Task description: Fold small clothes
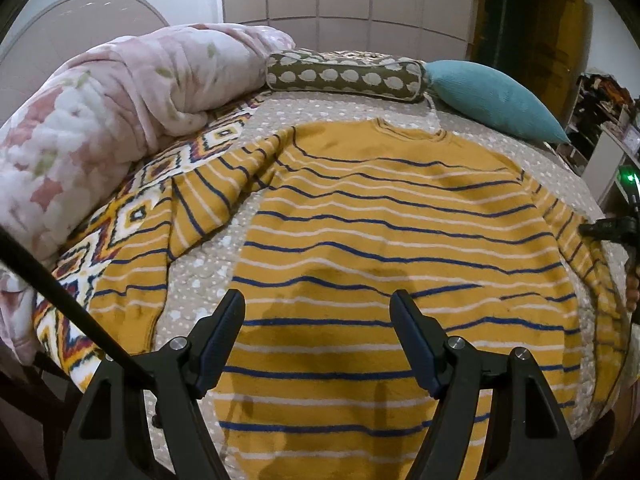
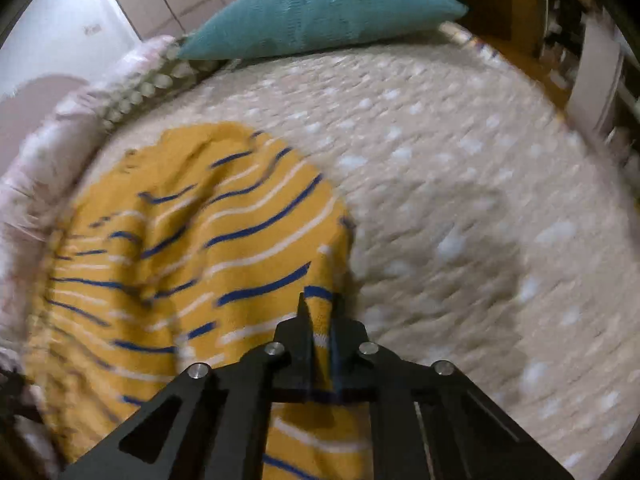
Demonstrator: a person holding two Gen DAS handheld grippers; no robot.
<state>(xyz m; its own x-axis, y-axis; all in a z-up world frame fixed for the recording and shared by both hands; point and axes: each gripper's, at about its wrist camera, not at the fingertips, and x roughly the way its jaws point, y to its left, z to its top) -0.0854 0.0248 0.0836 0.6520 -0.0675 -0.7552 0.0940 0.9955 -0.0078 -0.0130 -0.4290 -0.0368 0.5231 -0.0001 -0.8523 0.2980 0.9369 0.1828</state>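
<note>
- A pink quilt (image 1: 100,112) lies bunched at the far left of the bed (image 1: 340,104), partly over a zigzag-patterned blanket (image 1: 132,208).
- The sweater (image 1: 380,248) (mustard, with blue and white stripes) is spread flat on the dotted bedspread, collar toward the pillows; its left sleeve (image 1: 192,208) angles out over the patterned blanket.
- The left tongs (image 1: 318,300) hang above the sweater's lower body with their two fingers wide apart, holding nothing.
- Beyond the collar, a brown bolster (image 1: 344,76) with pale spots lies across the head of the bed, with a teal pillow (image 1: 492,100) just beside its right end.
- At the right edge of the left view, the right tongs (image 2: 320,304) show only as a dark shape by the sweater's right sleeve.
- The right view is blurred, yet it shows those tongs clamped on a fold of the sweater's (image 2: 180,248) striped fabric, the cloth pinched between the two fingers and raised off the bedspread.
- To the right of that fold the bedspread (image 2: 460,184) lies bare, with the teal pillow (image 2: 320,4) at its far end.
</note>
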